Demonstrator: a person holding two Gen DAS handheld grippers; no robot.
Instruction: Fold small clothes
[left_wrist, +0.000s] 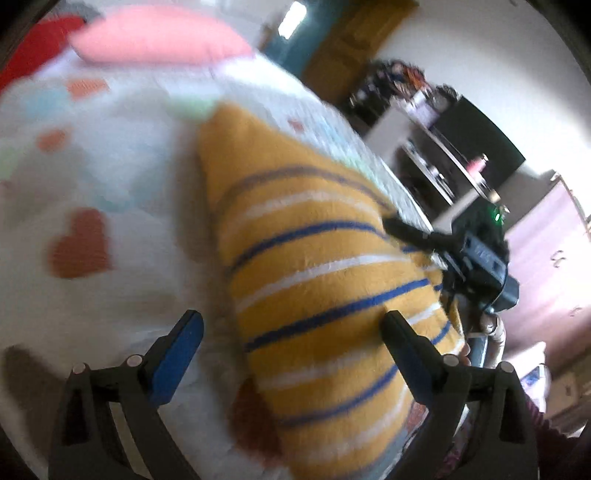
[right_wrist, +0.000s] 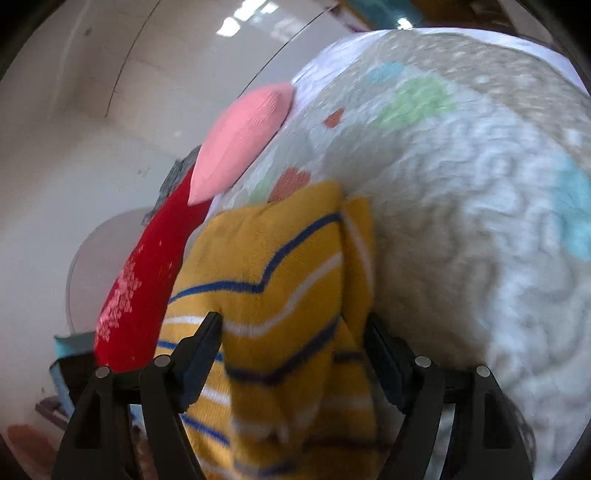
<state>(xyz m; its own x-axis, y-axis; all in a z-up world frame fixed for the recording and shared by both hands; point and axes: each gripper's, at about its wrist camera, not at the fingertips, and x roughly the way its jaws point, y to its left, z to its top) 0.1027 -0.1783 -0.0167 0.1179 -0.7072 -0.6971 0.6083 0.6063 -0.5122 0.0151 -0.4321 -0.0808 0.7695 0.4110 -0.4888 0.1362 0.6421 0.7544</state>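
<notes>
A yellow garment with blue and white stripes (left_wrist: 314, 266) lies on a white bedspread with coloured hearts (left_wrist: 110, 166). My left gripper (left_wrist: 291, 332) is open, its jaws wide apart over the garment's near part, with nothing between the pads. The right gripper (left_wrist: 436, 240) shows in the left wrist view at the garment's far right edge. In the right wrist view the same garment (right_wrist: 280, 280) is bunched and folded over. My right gripper (right_wrist: 293, 339) is open, with fabric lying between its spread fingers.
A pink pillow (left_wrist: 159, 37) lies at the head of the bed, also in the right wrist view (right_wrist: 243, 136). A red cloth (right_wrist: 147, 277) lies beside it. Shelves and a dark cabinet (left_wrist: 461, 147) stand past the bed's right edge.
</notes>
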